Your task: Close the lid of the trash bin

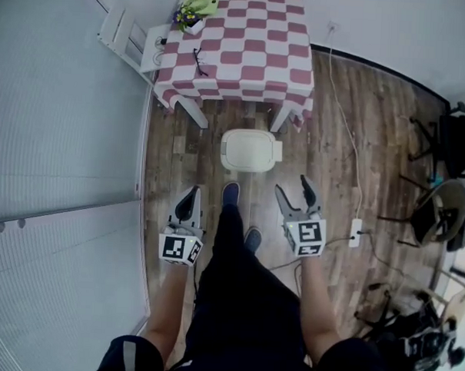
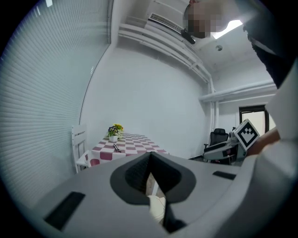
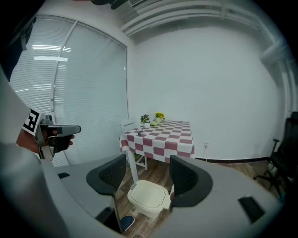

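Wood floor has a white trash bin, lid down. Left hand-held gripper is pressed together; right hand-held gripper is spread wide.

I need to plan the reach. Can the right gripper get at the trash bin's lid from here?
Probably yes. The right gripper is open and points at the trash bin, and only wooden floor shows between them. The lid looks already down, its top uncovered.

The cream trash bin stands upright on the wooden floor, just on the near side of the checked-cloth bench. Its squarish lid lies flat and shut.
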{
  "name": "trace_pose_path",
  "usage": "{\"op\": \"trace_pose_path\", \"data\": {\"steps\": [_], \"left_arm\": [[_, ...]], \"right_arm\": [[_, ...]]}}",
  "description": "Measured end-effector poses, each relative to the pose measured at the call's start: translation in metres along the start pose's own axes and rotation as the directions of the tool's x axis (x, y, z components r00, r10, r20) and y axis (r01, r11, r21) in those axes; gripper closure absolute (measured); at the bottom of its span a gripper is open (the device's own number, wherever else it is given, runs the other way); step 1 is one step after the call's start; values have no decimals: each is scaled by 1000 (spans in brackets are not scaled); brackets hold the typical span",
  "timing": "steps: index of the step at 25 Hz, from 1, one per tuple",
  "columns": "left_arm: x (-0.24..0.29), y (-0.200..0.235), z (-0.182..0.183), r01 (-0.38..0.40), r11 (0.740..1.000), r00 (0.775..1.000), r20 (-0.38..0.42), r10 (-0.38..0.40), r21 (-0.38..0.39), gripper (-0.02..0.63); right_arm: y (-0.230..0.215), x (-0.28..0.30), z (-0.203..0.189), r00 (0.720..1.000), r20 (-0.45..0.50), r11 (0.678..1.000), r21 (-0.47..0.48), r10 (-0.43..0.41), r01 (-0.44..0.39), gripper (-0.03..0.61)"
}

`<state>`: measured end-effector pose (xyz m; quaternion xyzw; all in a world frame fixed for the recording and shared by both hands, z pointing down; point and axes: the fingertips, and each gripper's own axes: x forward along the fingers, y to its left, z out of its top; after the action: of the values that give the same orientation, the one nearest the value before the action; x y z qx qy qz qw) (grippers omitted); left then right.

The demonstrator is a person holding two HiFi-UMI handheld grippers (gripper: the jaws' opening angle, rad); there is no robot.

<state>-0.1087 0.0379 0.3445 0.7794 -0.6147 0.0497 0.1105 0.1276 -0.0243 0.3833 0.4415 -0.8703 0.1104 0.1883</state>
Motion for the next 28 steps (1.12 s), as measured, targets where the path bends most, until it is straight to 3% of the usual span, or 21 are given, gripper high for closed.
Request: {"op": "trace_pose_path", "data": {"steps": [6,14,22,28], "left_arm": [[-47,-30,43,-10,1000,998,63,10,4,607],[-85,-64,79,-62,997,983,177,51,56,607],[-82,-70,140,-44,994,956,294,11,105,607],[-79,-70,159,-10,994,948,316,-26,113,607]], "right_arm": [[3,-70,13,999,31,1000,-9,-30,30,310],[6,-114,60,968,248,993,-101,-35,61,310],[11,-131,117,925,378,989,-124,-34,87,310],[21,-140,136,907,416,986,-117,-64,123,310]]}}
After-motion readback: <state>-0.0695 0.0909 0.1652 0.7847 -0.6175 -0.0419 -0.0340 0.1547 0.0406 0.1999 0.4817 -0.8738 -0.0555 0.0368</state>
